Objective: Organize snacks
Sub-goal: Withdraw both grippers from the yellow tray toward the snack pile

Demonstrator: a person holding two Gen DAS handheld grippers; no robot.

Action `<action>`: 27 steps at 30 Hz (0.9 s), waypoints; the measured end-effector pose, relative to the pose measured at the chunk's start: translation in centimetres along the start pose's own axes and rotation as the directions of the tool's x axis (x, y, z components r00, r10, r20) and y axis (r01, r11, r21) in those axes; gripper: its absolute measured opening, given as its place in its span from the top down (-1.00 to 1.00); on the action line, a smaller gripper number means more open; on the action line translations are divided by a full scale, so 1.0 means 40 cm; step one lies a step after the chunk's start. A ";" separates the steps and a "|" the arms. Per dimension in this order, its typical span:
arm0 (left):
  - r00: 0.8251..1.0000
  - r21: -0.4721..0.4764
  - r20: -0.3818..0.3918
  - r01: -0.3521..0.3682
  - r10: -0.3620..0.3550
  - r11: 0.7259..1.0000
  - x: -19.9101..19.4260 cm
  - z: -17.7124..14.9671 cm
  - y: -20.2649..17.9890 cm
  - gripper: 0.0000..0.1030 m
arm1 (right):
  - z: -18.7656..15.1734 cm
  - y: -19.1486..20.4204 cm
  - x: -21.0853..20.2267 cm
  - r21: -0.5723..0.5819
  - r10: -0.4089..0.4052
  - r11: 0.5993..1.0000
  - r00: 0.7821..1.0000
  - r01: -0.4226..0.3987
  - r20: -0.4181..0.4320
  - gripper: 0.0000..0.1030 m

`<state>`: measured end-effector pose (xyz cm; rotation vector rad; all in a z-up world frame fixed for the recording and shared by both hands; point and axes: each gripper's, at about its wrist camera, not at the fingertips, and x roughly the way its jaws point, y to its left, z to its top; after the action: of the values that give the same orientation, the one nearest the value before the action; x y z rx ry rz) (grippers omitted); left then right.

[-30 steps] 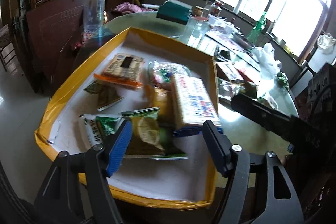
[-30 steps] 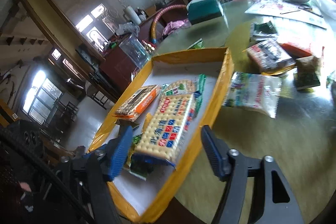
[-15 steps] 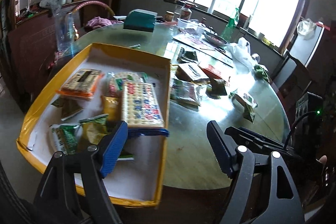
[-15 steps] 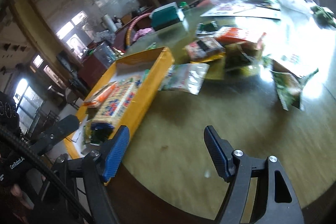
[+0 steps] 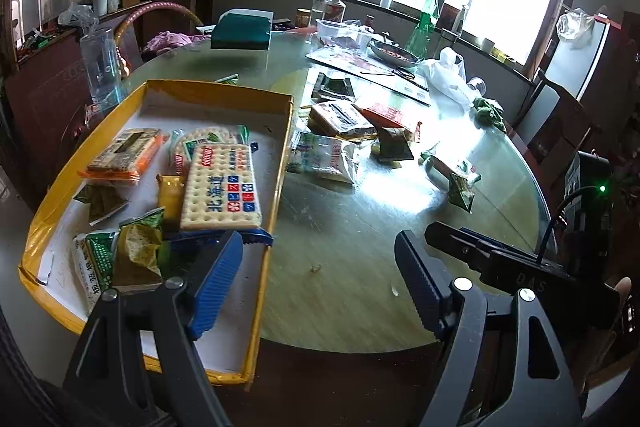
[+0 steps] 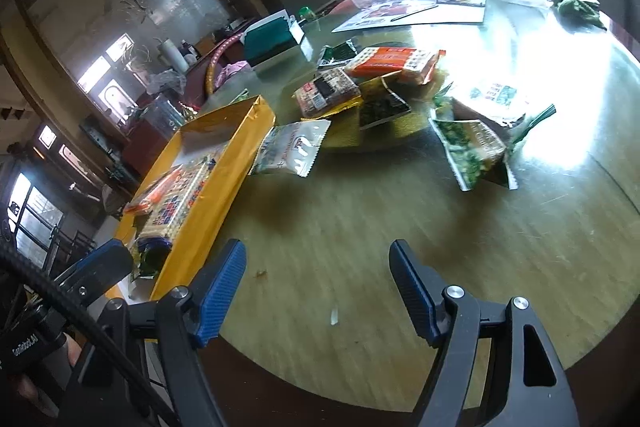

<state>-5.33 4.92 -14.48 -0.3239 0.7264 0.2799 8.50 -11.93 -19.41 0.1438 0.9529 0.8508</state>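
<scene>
Both claws, left point(image 5: 318, 281) and right point(image 6: 318, 291), gape empty above the table point(image 6: 340, 227), yellow tray point(image 5: 276, 187) beside loose snack packets point(image 6: 290, 149).

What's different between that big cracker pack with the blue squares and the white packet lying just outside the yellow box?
The cracker pack lies inside the yellow box, on top of other snacks; the white packet lies on the table, close beside the box's wall. The cracker pack is clear, showing pale crackers, with blue ends; the white packet hides its contents. The cracker pack looks flat and stiff; the white packet looks soft and puffy. Both lie flat, untouched.
</scene>
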 end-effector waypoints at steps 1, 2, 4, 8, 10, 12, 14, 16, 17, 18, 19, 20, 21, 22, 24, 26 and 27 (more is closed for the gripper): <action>1.000 0.001 -0.001 0.000 0.000 1.000 0.000 -0.001 -0.001 -0.53 | 0.000 -0.003 0.000 0.004 0.001 1.000 1.000 -0.001 -0.001 -0.46; 1.000 0.002 -0.002 0.001 -0.001 1.000 0.001 -0.001 -0.004 -0.53 | 0.000 -0.006 -0.001 0.008 0.001 1.000 1.000 -0.001 -0.002 -0.47; 1.000 0.005 -0.004 0.004 -0.004 1.000 0.002 -0.003 -0.008 -0.53 | 0.000 -0.012 0.000 0.012 -0.001 1.000 1.000 0.001 -0.004 -0.47; 1.000 0.013 -0.010 0.000 0.000 1.000 0.006 -0.006 -0.013 -0.53 | 0.000 -0.019 -0.001 0.020 -0.003 1.000 1.000 0.003 -0.004 -0.47; 1.000 0.013 -0.015 0.001 -0.001 1.000 0.008 -0.007 -0.015 -0.53 | 0.001 -0.023 -0.003 0.020 -0.006 1.000 1.000 0.007 -0.002 -0.47; 1.000 0.011 -0.017 0.004 -0.004 1.000 0.010 -0.006 -0.018 -0.53 | 0.003 -0.027 -0.006 0.022 -0.009 1.000 1.000 0.009 -0.001 -0.47; 1.000 0.011 -0.018 0.007 -0.007 1.000 0.011 -0.006 -0.019 -0.53 | 0.005 -0.031 -0.010 0.024 -0.011 1.000 1.000 0.011 0.001 -0.47; 1.000 0.011 -0.019 0.009 -0.009 1.000 0.012 -0.006 -0.019 -0.53 | 0.007 -0.035 -0.012 0.025 -0.014 1.000 1.000 0.014 0.004 -0.47; 1.000 0.009 -0.021 0.012 -0.012 1.000 0.013 -0.006 -0.020 -0.53 | 0.006 -0.035 -0.015 0.026 -0.015 1.000 1.000 0.015 0.004 -0.47; 1.000 0.008 -0.023 0.016 -0.015 1.000 0.014 -0.006 -0.021 -0.53 | 0.008 -0.037 -0.017 0.028 -0.017 0.999 1.000 0.017 0.006 -0.47; 0.999 0.007 -0.027 0.019 -0.019 1.000 0.016 -0.005 -0.022 -0.53 | 0.010 -0.040 -0.019 0.030 -0.019 0.999 1.000 0.019 0.008 -0.47; 0.999 0.004 -0.032 0.023 -0.023 1.000 0.019 -0.003 -0.023 -0.53 | 0.012 -0.042 -0.020 0.032 -0.021 0.999 1.000 0.020 0.010 -0.47; 0.999 0.002 -0.037 0.028 -0.028 1.000 0.021 -0.001 -0.024 -0.53 | 0.014 -0.045 -0.021 0.034 -0.023 0.999 1.000 0.022 0.011 -0.47; 0.998 -0.003 -0.044 0.039 -0.039 0.999 0.025 0.001 -0.027 -0.54 | 0.016 -0.049 -0.022 0.036 -0.025 0.999 1.000 0.025 0.011 -0.47; 0.997 -0.009 -0.052 0.054 -0.055 0.998 0.028 0.005 -0.032 -0.54 | 0.018 -0.054 -0.023 0.041 -0.030 0.999 1.000 0.029 0.011 -0.47; 0.996 -0.010 -0.055 0.066 -0.066 0.998 0.032 0.010 -0.043 -0.54 | 0.018 -0.060 -0.022 0.046 -0.033 0.998 0.999 0.033 0.009 -0.47; 0.996 -0.008 -0.056 0.069 -0.069 0.998 0.032 0.011 -0.048 -0.54 | 0.019 -0.064 -0.021 0.050 -0.033 0.998 0.999 0.033 0.007 -0.47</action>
<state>-3.46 3.52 -14.70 -0.3635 0.7683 0.2082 10.29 -14.06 -19.58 0.1732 0.9669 0.7959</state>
